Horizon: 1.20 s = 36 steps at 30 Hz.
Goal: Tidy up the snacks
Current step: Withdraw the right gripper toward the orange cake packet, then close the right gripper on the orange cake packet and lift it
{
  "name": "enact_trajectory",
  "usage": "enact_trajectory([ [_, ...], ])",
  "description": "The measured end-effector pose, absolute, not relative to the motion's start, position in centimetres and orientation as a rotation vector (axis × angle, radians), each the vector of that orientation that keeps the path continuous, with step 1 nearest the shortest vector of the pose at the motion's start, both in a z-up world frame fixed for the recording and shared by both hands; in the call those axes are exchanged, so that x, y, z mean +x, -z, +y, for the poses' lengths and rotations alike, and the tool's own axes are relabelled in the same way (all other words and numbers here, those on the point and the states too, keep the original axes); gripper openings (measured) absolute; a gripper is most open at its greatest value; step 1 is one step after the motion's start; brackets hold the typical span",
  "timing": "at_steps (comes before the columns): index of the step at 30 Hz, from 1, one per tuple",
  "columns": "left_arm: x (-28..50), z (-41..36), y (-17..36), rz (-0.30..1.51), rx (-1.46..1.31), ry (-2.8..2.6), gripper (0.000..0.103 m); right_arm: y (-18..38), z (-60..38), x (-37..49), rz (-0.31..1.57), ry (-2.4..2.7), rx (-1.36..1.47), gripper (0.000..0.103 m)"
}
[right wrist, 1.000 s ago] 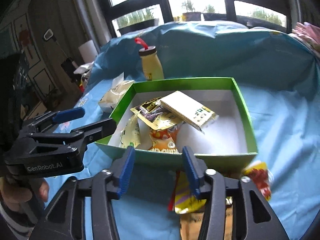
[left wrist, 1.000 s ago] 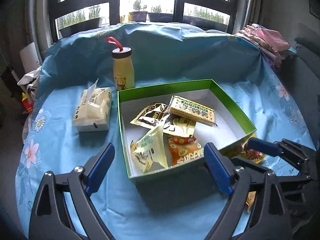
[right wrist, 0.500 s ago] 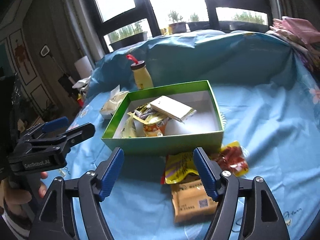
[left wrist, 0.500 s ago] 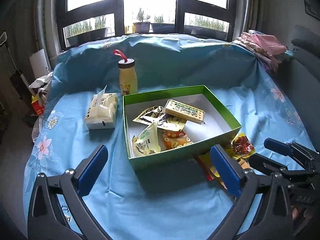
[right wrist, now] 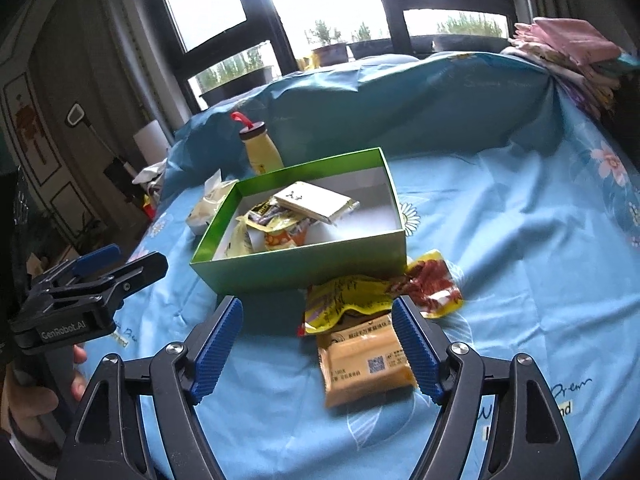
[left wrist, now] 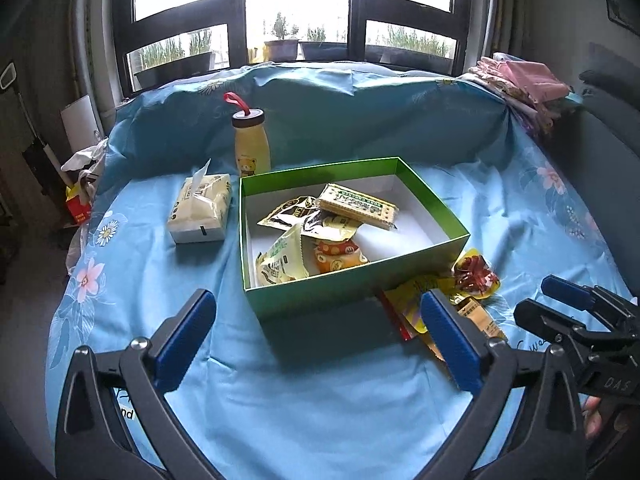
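Note:
A green box (left wrist: 360,284) (right wrist: 304,260) on the blue cloth holds several snack packets, with a cracker pack (left wrist: 356,206) on top. Three packets lie outside at its near right corner: a yellow one (right wrist: 348,296), a red one (right wrist: 432,284) (left wrist: 476,274) and a tan one (right wrist: 364,364). My right gripper (right wrist: 316,348) is open and empty, its fingers either side of the tan and yellow packets, a little short of them. My left gripper (left wrist: 316,340) is open and empty, in front of the box. Each gripper shows in the other's view, the right (left wrist: 576,312) and the left (right wrist: 100,272).
A yellow bottle (left wrist: 250,142) with a red loop stands behind the box. A tissue pack (left wrist: 202,208) lies left of the box. Folded pink cloths (right wrist: 568,52) sit at the far right edge. The cloth rises in a ridge (left wrist: 360,108) along the back.
Both grippers have pulled back from the box, so the packets outside it show in full. The right gripper's jaws have opened wider.

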<state>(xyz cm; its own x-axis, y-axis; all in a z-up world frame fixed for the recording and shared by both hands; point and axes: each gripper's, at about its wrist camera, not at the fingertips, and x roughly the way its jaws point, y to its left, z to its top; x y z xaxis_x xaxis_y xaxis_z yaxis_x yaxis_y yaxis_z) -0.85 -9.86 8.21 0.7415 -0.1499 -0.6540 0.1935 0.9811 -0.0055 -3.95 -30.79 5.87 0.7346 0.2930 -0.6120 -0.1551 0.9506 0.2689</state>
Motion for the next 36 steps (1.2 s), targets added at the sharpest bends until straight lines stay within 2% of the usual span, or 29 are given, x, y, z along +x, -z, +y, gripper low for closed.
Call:
enact_trajectory([
  [16,-1.1,-11.7,-6.3,0.761,0.090,0.210,0.103,-4.3,-32.0,-4.9,0.734,-0.241,0.229,0.078],
  [27,-0.9,-13.1,-0.9,0.961,-0.054,0.361,0.103,0.1,-34.5,-5.5,0.844,-0.235,0.200,0.078],
  [36,-0.6,-16.1,0.9,1.022,-0.181,0.510,0.102,2.9,-35.7,-4.8,0.869,-0.301,0.191,0.077],
])
